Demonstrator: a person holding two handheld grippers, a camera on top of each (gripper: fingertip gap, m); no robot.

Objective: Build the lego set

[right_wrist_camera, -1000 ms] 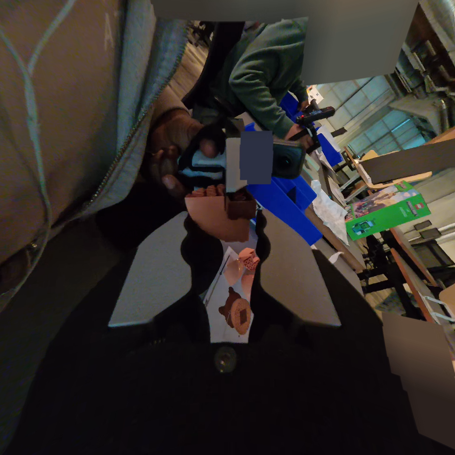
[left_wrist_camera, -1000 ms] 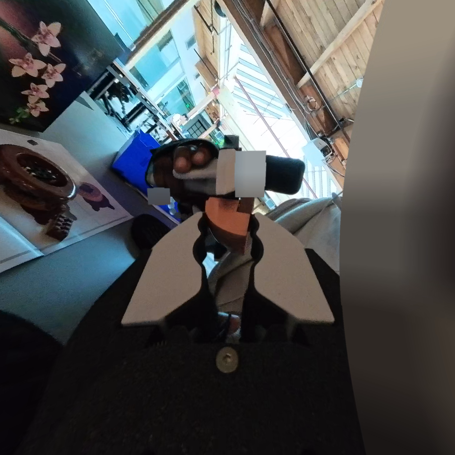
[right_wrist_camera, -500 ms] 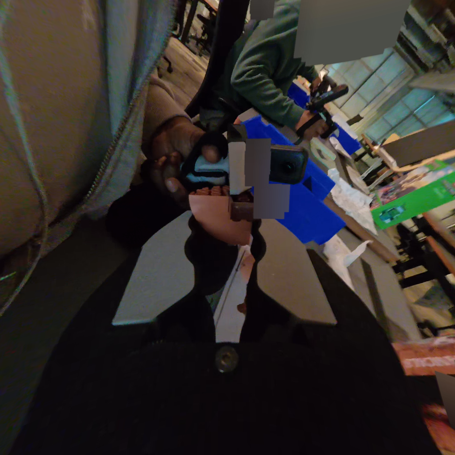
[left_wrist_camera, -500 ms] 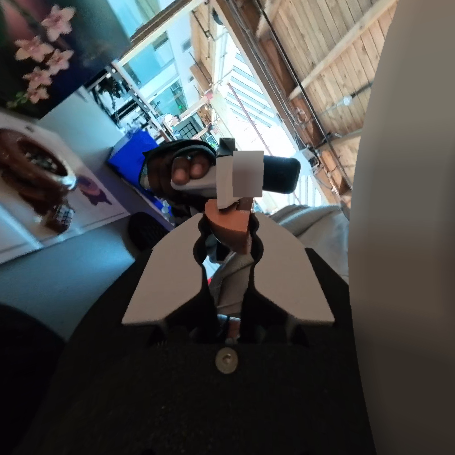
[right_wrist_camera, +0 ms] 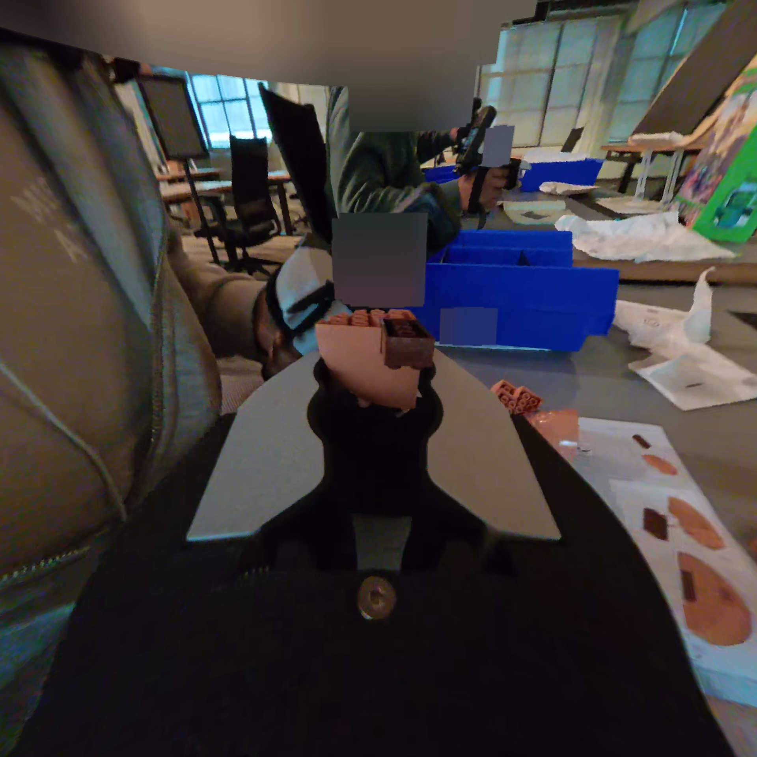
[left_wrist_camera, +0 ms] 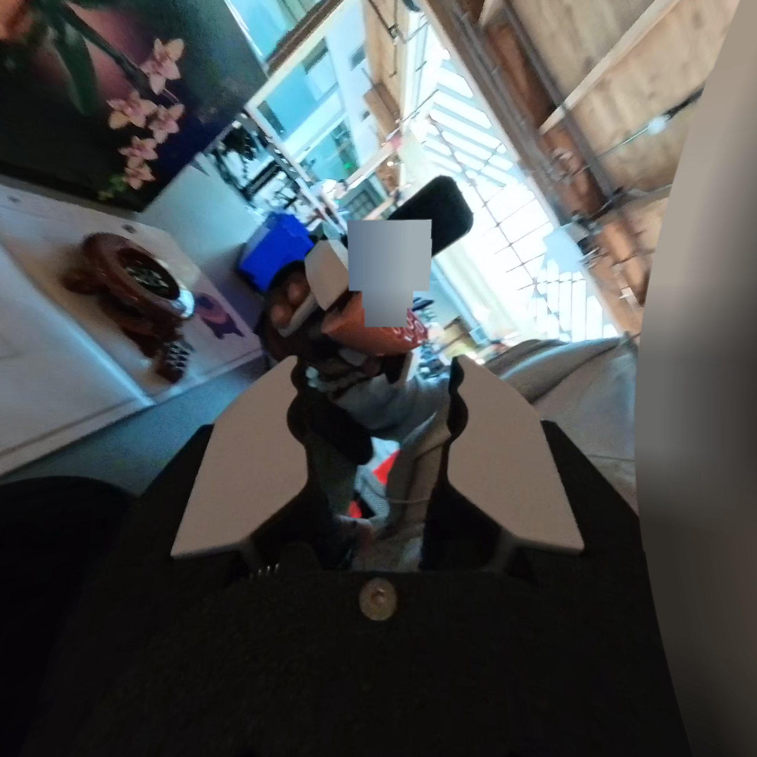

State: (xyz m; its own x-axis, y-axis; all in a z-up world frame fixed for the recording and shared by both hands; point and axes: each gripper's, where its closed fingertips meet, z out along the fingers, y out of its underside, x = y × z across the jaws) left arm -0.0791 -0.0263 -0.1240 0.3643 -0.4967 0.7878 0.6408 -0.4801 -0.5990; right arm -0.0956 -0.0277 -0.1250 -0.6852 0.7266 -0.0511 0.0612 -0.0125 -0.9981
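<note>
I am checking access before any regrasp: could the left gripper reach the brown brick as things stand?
Probably yes: the left gripper stands open, and the brown brick juts beyond the right gripper's fingers on the tan piece.

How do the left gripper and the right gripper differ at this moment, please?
The left gripper has its fingers spread wide with nothing between them; the right gripper is closed on a curved orange brick with a small brown brick attached. The left one points up toward a wooden ceiling; the right one points level across a grey table. Both have the same grey fingers on a black body.
</note>
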